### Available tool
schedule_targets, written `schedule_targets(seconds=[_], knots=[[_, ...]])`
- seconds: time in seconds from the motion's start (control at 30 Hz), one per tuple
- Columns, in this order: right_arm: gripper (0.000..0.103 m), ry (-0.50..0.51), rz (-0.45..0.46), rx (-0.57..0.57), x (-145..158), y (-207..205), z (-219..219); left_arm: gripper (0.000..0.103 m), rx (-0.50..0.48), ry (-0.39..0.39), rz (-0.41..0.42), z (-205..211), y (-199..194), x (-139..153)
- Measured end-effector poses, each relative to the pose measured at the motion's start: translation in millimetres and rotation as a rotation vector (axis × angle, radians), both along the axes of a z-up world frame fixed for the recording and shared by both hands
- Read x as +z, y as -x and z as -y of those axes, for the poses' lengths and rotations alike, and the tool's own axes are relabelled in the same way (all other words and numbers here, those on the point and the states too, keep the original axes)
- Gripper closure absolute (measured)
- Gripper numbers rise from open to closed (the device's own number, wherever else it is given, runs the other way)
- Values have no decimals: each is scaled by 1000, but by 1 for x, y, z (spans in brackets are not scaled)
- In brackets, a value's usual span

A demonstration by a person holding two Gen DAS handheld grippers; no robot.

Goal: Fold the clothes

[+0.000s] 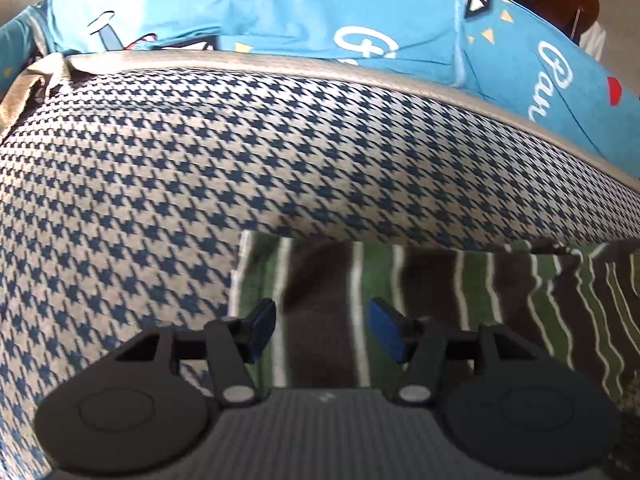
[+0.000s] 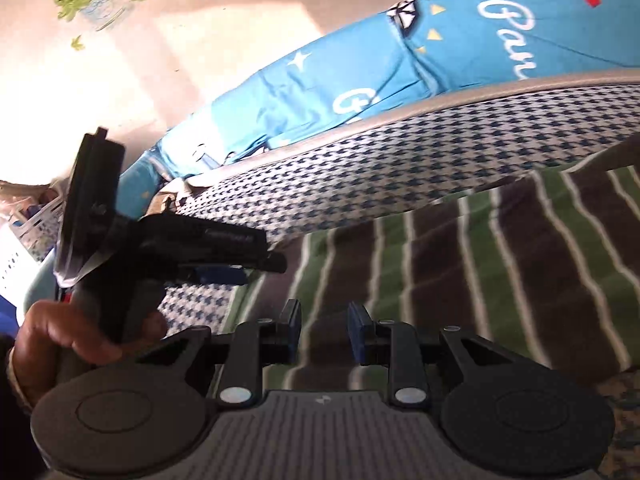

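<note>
The striped garment (image 1: 420, 292), green and brown with thin white lines, lies flat on the houndstooth cover (image 1: 200, 160), its near-left corner just ahead of the left gripper (image 1: 323, 330). That gripper's jaws stand moderately wide, with nothing pinched; the cloth's left edge runs just outside the left fingertip and the brown band lies below the gap. In the right wrist view, the right gripper (image 2: 325, 332) hovers over the same garment with its jaws narrow but apart, no fabric visibly caught between the pads. To the left of its fingers, the person's hand (image 2: 68, 340) grips the left tool's handle.

The step in hand looks like a release after laying a fold down, or a fresh reach for the edge; which of the two cannot be told. The next move probably calls for lowering a fingertip under the hem just ahead, then closing on one layer only. A blue printed sheet (image 1: 280, 8) lies well beyond the fingers.
</note>
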State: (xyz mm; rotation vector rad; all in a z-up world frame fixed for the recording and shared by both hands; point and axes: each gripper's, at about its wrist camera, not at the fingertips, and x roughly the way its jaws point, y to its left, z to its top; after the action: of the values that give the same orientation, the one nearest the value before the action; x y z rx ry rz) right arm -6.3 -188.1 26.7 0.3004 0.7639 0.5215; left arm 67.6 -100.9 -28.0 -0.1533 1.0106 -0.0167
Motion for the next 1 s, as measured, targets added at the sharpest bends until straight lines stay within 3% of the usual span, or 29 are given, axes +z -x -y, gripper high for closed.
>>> schedule_targets(seconds=[0.2,0.47,1.0], knots=[[76,73,27,-7,8,-2,18,37,-31,13,-9,18,-2,-4],[76,134,44,-26,-2,-51,35,31,-82,11,-15,41,-3,-9],[76,197,0,-54,-24,-112,45,27,-163,17,-12,71,5,-11]])
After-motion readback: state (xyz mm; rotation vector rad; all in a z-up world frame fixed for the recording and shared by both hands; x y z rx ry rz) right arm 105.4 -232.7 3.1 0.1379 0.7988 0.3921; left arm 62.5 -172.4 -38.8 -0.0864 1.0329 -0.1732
